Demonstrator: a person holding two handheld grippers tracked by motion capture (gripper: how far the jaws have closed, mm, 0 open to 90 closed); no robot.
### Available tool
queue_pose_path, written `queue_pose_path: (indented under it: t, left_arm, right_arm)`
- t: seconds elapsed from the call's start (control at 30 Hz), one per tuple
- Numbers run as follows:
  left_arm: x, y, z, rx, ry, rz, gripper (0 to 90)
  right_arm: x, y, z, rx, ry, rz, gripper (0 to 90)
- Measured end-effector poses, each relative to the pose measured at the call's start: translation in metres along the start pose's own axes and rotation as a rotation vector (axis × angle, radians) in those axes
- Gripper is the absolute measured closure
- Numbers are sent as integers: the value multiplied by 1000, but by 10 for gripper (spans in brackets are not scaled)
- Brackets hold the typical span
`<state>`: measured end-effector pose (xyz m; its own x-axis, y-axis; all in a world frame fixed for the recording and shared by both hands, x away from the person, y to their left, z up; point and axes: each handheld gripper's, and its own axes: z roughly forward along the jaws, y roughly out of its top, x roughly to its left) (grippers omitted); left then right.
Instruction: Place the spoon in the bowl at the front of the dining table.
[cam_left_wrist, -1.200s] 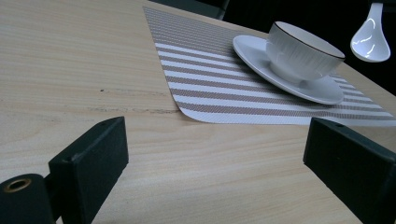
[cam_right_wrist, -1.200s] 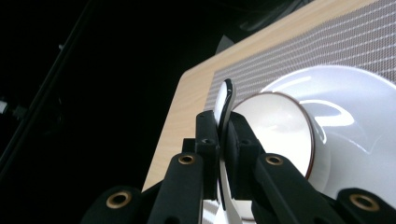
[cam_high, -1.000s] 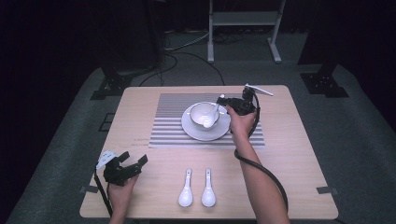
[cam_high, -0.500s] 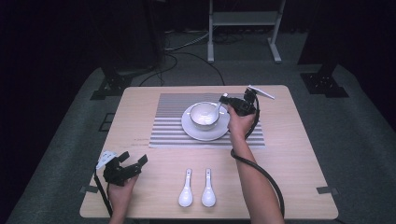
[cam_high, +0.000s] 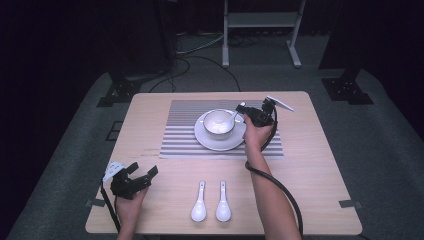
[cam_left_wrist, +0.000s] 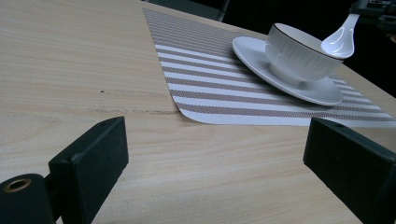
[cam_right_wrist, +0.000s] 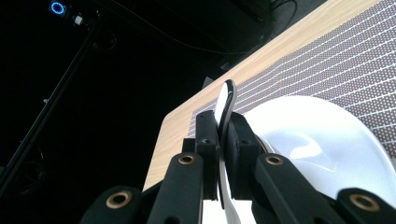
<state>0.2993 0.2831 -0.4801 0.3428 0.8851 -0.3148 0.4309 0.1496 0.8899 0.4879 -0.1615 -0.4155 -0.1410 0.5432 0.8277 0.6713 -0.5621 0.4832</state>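
Note:
A white bowl (cam_high: 218, 123) stands on a white saucer (cam_high: 206, 141) in the middle of a striped placemat (cam_high: 175, 135). My right gripper (cam_high: 245, 111) is at the bowl's right side, shut on the handle of a white spoon (cam_high: 235, 116). The spoon's scoop hangs over the bowl's right rim. In the right gripper view the spoon handle (cam_right_wrist: 225, 105) is clamped edge-on between the jaws. The left gripper view shows that spoon (cam_left_wrist: 340, 39) above the bowl (cam_left_wrist: 299, 53). My left gripper (cam_high: 142, 172) rests open at the table's front left, with nothing between its jaws.
Two more white spoons (cam_high: 199, 204) (cam_high: 223, 202) lie side by side near the table's front edge, handles pointing away. The right gripper's cable (cam_high: 280, 187) trails over the table by the forearm. A white metal stand (cam_high: 260, 20) is on the floor behind the table.
The right gripper with the spoon has barely shifted beside the bowl. The left gripper has stayed where it was.

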Motion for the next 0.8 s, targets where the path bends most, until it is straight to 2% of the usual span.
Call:
queue_pose_path:
  t: [0.13,0.37,0.57,0.73,0.8]
  left_arm:
    - [0,0,0,0,-1,0,53]
    - [0,0,0,-1,-1,1,53]
    - [0,0,0,0,1,3,53]
    - [0,0,0,0,2,4,54]
    - [0,0,0,0,1,4,54]
  right_arm:
    - [-2,-1,0,-7,-6,5,843]
    - [-7,-4,3,14,-21,3,838]
    - [-17,-9,6,54,-25,5,822]
    - [-24,-11,8,103,-9,6,824]
    - [-25,-11,8,102,-4,11,823]
